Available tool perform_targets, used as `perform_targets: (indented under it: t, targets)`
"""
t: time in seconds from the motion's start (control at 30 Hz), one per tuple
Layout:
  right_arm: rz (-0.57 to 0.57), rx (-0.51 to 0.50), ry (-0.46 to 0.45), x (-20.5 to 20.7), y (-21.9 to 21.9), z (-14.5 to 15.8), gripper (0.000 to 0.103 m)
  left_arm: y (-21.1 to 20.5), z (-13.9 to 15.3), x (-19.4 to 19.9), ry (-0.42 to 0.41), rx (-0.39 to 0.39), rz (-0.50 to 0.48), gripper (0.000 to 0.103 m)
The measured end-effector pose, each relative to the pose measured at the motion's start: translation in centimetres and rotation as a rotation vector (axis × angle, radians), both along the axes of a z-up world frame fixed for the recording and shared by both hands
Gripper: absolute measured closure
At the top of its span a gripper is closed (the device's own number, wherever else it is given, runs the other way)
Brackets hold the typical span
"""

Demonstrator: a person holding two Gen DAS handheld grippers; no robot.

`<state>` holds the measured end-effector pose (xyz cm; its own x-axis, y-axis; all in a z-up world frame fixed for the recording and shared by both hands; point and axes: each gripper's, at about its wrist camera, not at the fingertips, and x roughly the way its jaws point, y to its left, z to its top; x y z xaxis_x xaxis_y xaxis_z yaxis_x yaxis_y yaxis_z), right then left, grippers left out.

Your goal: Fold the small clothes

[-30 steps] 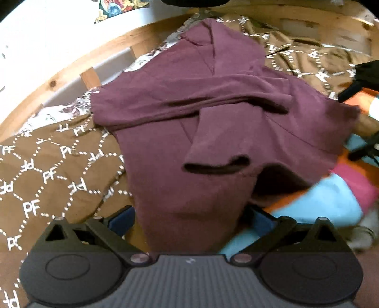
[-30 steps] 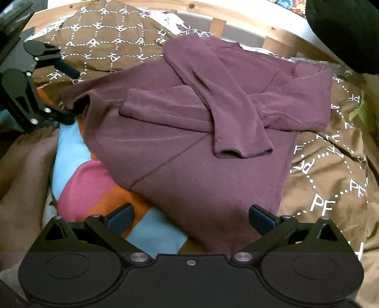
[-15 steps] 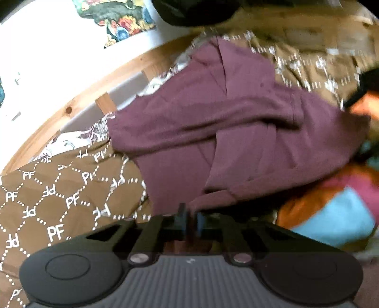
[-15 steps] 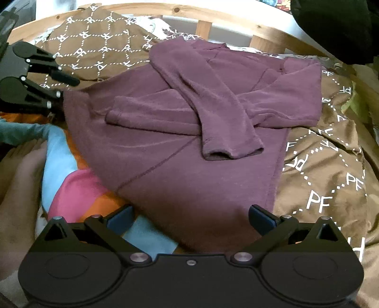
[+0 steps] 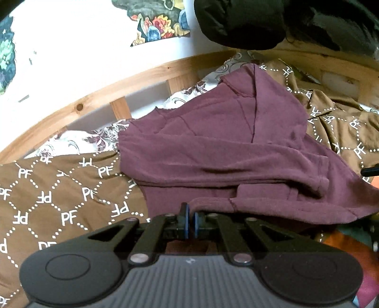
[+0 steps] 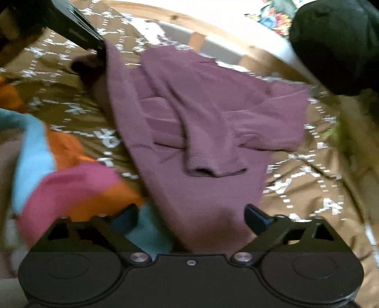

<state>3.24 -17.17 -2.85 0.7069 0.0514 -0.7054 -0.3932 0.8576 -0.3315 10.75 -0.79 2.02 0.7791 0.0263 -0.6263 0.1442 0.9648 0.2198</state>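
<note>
A maroon long-sleeved top (image 5: 220,151) lies on a brown bedspread, both sleeves folded across its chest. My left gripper (image 5: 190,221) is shut on its bottom hem and holds that corner lifted. In the right wrist view the top (image 6: 208,132) lies ahead, and the left gripper (image 6: 94,45) pulls its hem corner up at the upper left. My right gripper (image 6: 190,216) is open, its blue-padded fingers either side of the near hem. That view is blurred.
A brown "PF" patterned bedspread (image 5: 59,189) covers the bed. A wooden bed rail (image 5: 113,94) runs behind. A blue, pink and orange cloth (image 6: 59,180) lies at the left. A dark bulky object (image 5: 248,21) hangs above.
My left gripper closed on the hem and lifted it up and toward the collar. My right gripper stayed open and moved in over the near hem.
</note>
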Motion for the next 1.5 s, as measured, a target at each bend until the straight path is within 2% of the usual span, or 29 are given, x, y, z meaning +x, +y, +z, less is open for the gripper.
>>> perform_targets:
  t: [0.03,0.07,0.1,0.17,0.23,0.33,0.47,0.57,0.67,0.77,0.87,0.97,1.07,1.2,1.33,1.43,1.5]
  targets:
    - [-0.014,-0.007,-0.002,0.2,-0.2,-0.1,0.024,0.0,0.0,-0.3,-0.003,0.013,-0.001,0.099]
    - [-0.023,-0.005,-0.001,0.4,-0.5,-0.1,0.038,0.0,0.1,-0.8,-0.006,0.024,-0.003,0.099]
    - [-0.033,0.001,-0.004,0.5,-0.8,0.0,0.058,0.2,0.1,-1.4,-0.010,0.037,-0.003,0.099]
    - [-0.042,0.018,-0.030,0.3,-1.2,0.6,0.077,0.3,0.3,-2.9,-0.016,0.053,-0.005,0.100]
    - [-0.027,0.041,-0.051,-0.2,-1.4,1.3,0.082,0.6,0.5,-4.8,-0.022,0.048,-0.007,0.100]
    - [0.002,0.043,-0.084,-1.2,-1.1,2.4,0.096,1.1,0.9,-7.7,-0.024,0.004,0.005,0.101]
    - [0.020,0.063,-0.119,-2.8,-0.5,4.6,0.098,1.6,1.6,-11.4,-0.043,-0.039,0.012,0.101]
    - [0.015,0.116,-0.108,-4.4,-0.7,6.6,0.098,2.7,2.4,-13.6,-0.045,-0.087,0.031,0.101]
    - [0.023,0.155,-0.089,-6.6,-0.9,8.4,0.098,3.9,3.4,-15.7,-0.050,-0.132,0.004,0.101]
    - [0.045,0.204,-0.012,-8.6,-1.0,9.8,0.098,5.1,4.4,-17.7,-0.025,-0.170,-0.049,0.101]
    - [0.071,0.278,0.104,-10.6,-1.3,11.1,0.098,6.0,5.2,-19.6,0.012,-0.188,-0.099,0.101]
    - [0.073,0.341,0.148,-11.8,-1.5,12.6,0.098,6.3,5.9,-20.3,0.031,-0.186,-0.125,0.101]
    - [0.070,0.357,0.124,-11.6,-1.2,14.0,0.098,6.3,7.4,-18.6,0.010,-0.167,-0.137,0.101]
    - [0.071,0.288,0.013,-8.4,-1.5,15.4,0.098,6.6,10.2,-13.6,-0.029,-0.144,-0.110,0.100]
    - [0.050,0.245,-0.122,-3.0,-2.6,16.0,0.098,7.7,12.9,-5.8,-0.019,-0.101,-0.035,0.100]
    - [0.022,0.297,-0.184,1.8,-3.8,15.9,0.098,6.5,13.8,0.2,0.022,-0.033,0.023,0.100]
    - [0.007,0.316,-0.219,4.9,-4.3,15.6,0.098,5.9,13.9,3.8,0.047,-0.018,0.047,0.100]
